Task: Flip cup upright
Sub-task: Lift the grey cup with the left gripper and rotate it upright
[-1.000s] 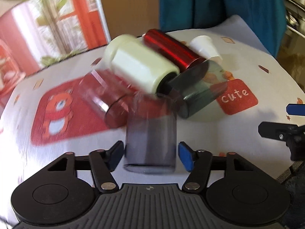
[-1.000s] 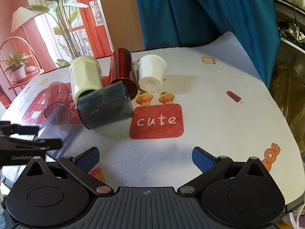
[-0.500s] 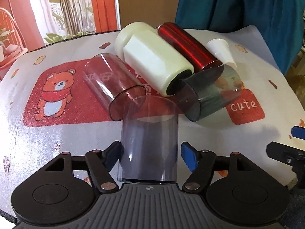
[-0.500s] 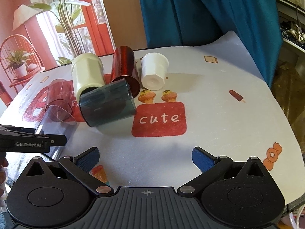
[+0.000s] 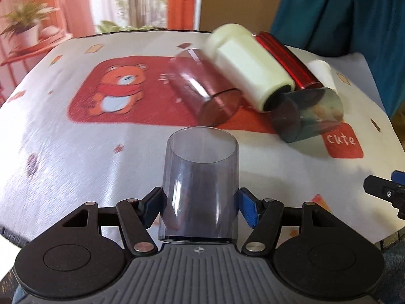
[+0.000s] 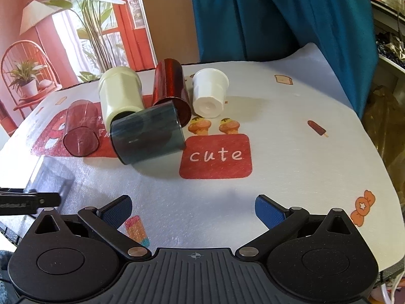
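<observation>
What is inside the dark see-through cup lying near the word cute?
The dark see-through cup looks empty; only its own dark bottom and the tablecloth show through its tinted wall. It covers the mouths of the cream cup and shiny red cup behind it.

Bright daylight falls from the window point(image 6: 101, 25) beyond the claw's left. The left wrist view is smeared with motion blur on the far cups point(image 5: 253, 76); the right wrist view is sharp. The worktop point(image 6: 291, 152) bows at the edges, with soft shadows beside the cups.

Printed tablecloth point(image 6: 291, 131), perhaps foam; teal curtain point(image 6: 278, 15)
</observation>
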### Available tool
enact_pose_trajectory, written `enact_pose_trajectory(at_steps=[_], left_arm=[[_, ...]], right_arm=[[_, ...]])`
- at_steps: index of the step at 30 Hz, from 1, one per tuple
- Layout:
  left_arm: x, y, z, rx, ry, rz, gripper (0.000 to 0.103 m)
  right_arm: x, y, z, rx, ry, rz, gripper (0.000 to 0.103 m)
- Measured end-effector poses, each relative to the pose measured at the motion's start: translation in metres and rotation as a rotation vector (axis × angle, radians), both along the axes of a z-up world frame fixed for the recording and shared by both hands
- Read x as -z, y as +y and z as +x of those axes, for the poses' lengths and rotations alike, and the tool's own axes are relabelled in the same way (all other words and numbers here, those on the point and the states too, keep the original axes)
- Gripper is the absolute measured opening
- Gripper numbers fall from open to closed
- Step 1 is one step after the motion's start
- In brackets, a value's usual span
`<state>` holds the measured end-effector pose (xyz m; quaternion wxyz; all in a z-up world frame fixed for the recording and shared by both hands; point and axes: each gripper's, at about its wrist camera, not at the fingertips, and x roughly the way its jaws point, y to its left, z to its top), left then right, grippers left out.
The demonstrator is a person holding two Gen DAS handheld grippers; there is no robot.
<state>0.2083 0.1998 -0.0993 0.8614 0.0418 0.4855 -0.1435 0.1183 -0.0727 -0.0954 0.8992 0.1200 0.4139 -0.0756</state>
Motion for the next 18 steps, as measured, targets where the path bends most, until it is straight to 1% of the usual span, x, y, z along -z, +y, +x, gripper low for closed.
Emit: enact_pose_trajectory(at_steps=[3,6,18], left_arm=[[0.0,0.013,-0.004,-0.038,0.0,-0.013,0.067],[-0.001,0.021,-0.006,-0.053,0.0,-0.026,0.068],[0.0,0.028,-0.01,-0.075,-0.001,-0.047,0.068]], right_arm=[[-0.001,0.005,0.0,-0.01,0.003,-0.008,0.103],[-0.002,0.009,0.0,-0.022,0.004,-0.019,0.103],[-0.005,0.016,-0.001,-0.032,0.015,-0.037,0.103]])
